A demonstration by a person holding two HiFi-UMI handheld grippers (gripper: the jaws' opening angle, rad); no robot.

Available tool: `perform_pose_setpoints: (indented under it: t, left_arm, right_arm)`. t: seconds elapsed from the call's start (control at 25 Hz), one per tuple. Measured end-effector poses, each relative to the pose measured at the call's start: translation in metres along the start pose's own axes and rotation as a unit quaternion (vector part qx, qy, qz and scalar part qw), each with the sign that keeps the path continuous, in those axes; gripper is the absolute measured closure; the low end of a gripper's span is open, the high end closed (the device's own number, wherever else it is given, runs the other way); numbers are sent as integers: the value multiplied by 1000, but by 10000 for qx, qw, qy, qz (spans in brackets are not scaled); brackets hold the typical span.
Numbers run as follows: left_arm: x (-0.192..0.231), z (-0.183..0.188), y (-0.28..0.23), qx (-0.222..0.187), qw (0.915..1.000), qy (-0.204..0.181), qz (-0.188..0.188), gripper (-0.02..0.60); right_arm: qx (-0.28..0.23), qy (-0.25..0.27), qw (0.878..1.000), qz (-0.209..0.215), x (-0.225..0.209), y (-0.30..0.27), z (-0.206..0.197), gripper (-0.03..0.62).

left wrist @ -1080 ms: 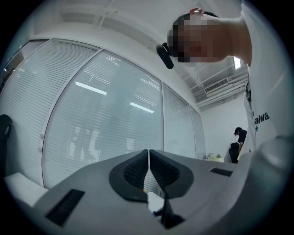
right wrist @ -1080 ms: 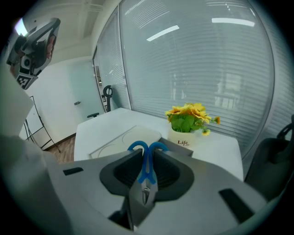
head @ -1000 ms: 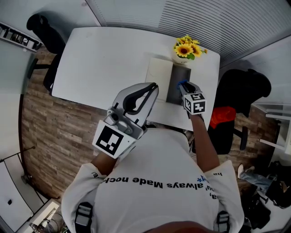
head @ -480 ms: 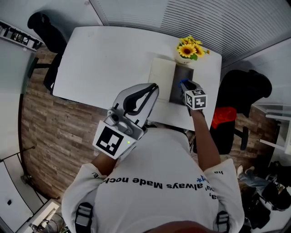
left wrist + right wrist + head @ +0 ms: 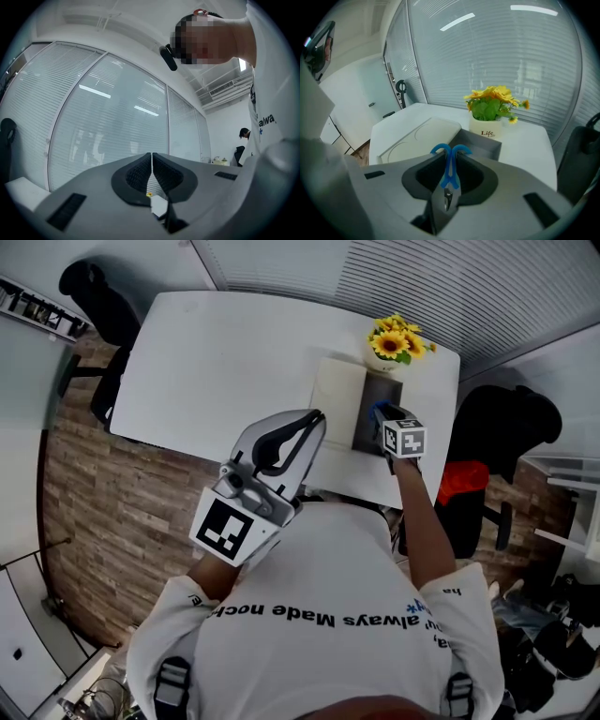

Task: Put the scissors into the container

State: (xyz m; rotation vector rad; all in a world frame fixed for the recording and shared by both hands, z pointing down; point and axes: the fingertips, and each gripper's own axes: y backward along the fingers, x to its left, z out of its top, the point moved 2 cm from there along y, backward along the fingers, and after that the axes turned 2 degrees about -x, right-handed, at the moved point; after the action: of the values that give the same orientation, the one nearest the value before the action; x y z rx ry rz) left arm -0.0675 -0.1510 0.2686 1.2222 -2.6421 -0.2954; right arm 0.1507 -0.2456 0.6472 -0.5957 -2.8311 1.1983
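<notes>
Your right gripper [image 5: 380, 413] is clamped on the blue-handled scissors [image 5: 449, 169]. The handles point far and the blades back toward you, likely so they can go handle-first into the grey container [image 5: 485, 143] just ahead, near the flower pot [image 5: 487, 132] at the table's [image 5: 234, 362] far right. Your left gripper [image 5: 151, 171] has its jaws pressed together on nothing. It hangs near your chest, out of the way, since this placing looks like a one-handed job.

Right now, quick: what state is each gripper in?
Left gripper: closed, nothing between its jaws.
Right gripper: closed on the scissors, blue handles pointing forward.
</notes>
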Motion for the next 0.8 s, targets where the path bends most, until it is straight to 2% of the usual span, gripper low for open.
perform_pose_setpoints:
  t: [0.32,0.52,0.8]
  left_arm:
    - [3,-1,0,-27,10000,29,30,555]
    - [13,1,3,-53,9999,10,140,555]
    - [18,0,0,-43,9998,13,206,555]
  right_arm:
    - [222,-148,9996,-45,-9,-20,-4,508]
    - [453,-185,9986,-219,-10,-23,3,508]
    - [700,-262,9970,-178,-13,-39,-1,507]
